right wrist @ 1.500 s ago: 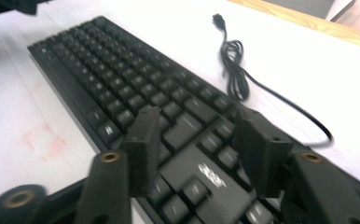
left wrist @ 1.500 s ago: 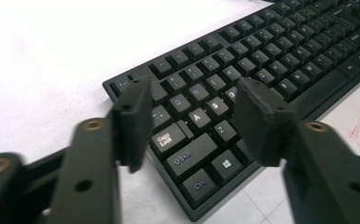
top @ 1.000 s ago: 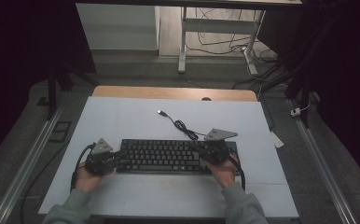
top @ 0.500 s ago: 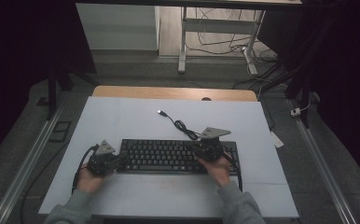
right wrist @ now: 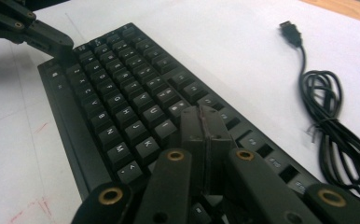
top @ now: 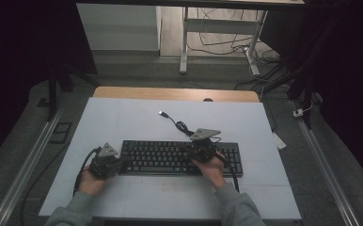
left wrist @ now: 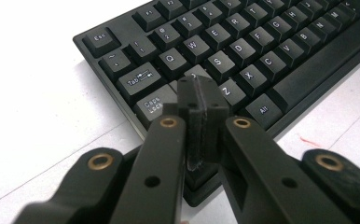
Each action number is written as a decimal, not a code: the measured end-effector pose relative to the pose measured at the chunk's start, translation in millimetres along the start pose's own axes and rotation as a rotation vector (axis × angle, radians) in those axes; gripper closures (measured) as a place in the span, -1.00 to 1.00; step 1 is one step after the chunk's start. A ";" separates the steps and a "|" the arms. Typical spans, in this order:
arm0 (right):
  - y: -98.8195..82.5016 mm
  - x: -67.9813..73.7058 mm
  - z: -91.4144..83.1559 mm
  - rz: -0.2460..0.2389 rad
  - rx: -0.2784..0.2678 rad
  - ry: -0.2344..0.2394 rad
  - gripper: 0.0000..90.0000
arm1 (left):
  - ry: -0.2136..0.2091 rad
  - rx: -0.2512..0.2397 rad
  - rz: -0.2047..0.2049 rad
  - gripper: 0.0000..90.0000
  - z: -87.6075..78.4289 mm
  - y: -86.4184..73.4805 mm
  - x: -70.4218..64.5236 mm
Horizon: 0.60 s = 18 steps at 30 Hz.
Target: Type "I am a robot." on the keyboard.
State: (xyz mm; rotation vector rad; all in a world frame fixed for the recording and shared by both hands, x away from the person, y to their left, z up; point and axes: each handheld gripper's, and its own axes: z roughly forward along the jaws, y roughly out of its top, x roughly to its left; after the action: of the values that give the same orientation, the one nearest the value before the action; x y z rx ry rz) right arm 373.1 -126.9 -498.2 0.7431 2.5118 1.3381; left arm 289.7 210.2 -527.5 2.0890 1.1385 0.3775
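On the keyboard [top: 179, 157], both hand-held grippers (left [left wrist: 201, 88], right [right wrist: 201, 116]) press keys, jaws closed empty.

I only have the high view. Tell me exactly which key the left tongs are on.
Observer: In the left gripper view the left tongs are shut. Their tip sits in the home row between Caps Lock and S and hides the key under it.
Operator: Now check the right tongs the same way.
Observer: In the right gripper view the right tongs are shut as well. Their tip is over the right part of the letter block of the keyboard, and the legends there are too blurred to read.
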 end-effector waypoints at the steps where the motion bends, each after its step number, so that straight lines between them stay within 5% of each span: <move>1: 0.1 0.8 1.2 -0.002 0.001 0.003 0.99 | 0.000 0.000 0.000 0.96 0.0 0.0 0.0; 18: 1.2 8.7 17.1 -0.037 0.039 0.020 0.98 | -0.003 0.004 0.003 0.96 1.9 -0.5 -0.3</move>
State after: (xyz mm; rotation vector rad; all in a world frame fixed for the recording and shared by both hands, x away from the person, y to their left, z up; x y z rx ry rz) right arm 372.8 -109.6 -506.4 0.6909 2.5611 1.2952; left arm 290.4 209.3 -529.2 2.0940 1.1356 0.3740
